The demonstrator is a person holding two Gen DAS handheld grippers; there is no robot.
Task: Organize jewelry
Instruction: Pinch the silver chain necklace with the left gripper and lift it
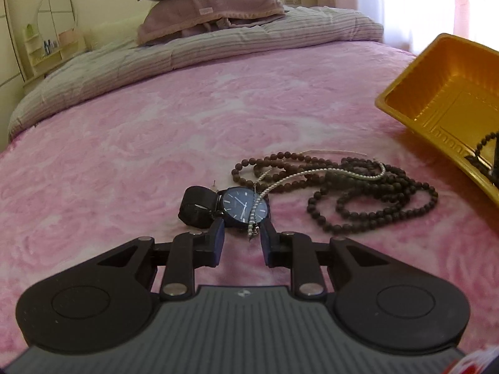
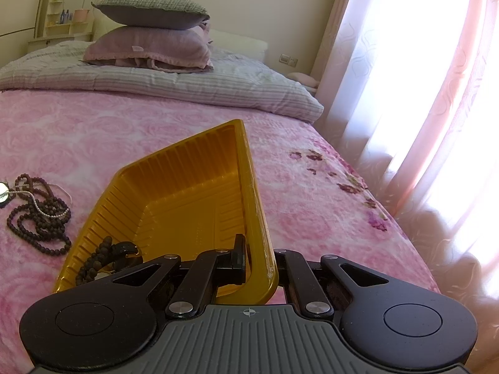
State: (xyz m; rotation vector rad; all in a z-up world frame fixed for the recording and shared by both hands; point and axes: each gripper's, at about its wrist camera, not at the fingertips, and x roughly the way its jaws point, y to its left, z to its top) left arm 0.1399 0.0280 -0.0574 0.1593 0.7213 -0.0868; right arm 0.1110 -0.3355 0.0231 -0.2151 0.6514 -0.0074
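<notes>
watch (image 1: pixel 241 207): mid bed (image 1: pixel 156 131), beside beads (image 1: pixel 358 187); thin chain (image 1: pixel 280 184) draped across dial.
handling: likely rigid case, slick glass, chain snag-prone; best taken by case sides.
left gripper (image 1: pixel 241 233): spread, straddling watch edge.
right gripper (image 2: pixel 259 261): pinching tray (image 2: pixel 187 187) wall.

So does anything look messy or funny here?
Yes. The pearl chain lies tangled over the dark bead necklaces and across the face of the watch on the pink blanket. The gold tray is tipped up, clamped at its rim by the right gripper.
</notes>
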